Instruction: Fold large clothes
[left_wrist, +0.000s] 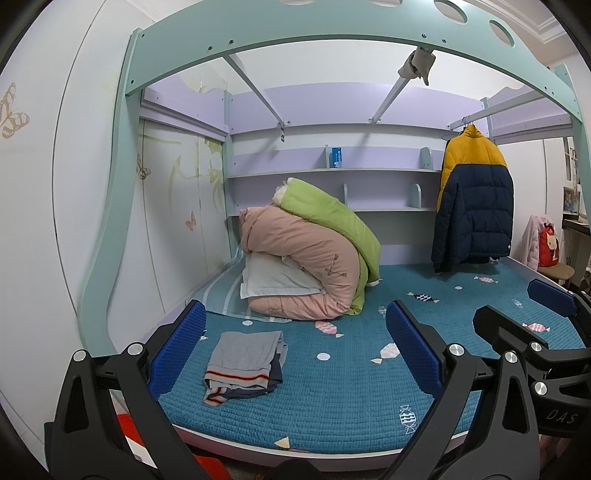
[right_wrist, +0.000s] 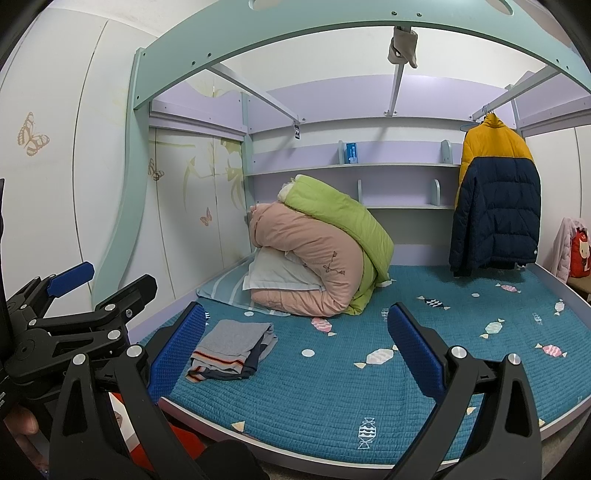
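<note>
A yellow and navy puffer jacket (left_wrist: 474, 206) hangs on a hanger from the rail at the bed's far right; it also shows in the right wrist view (right_wrist: 496, 199). A folded pile of grey striped clothes (left_wrist: 242, 363) lies on the blue quilted bed (left_wrist: 332, 387) near its front left, and shows in the right wrist view (right_wrist: 231, 350). My left gripper (left_wrist: 295, 350) is open and empty, held at the bed's front edge. My right gripper (right_wrist: 295, 350) is open and empty beside it, and shows at the right of the left wrist view (left_wrist: 517, 306).
A rolled pink and green duvet (left_wrist: 314, 251) with a white pillow (left_wrist: 273, 277) sits at the bed's back left. Lilac shelves (left_wrist: 332, 173) line the back wall. The teal upper frame (left_wrist: 332, 33) arches overhead. A pink coat and red bag (left_wrist: 543, 243) sit on a stool at right.
</note>
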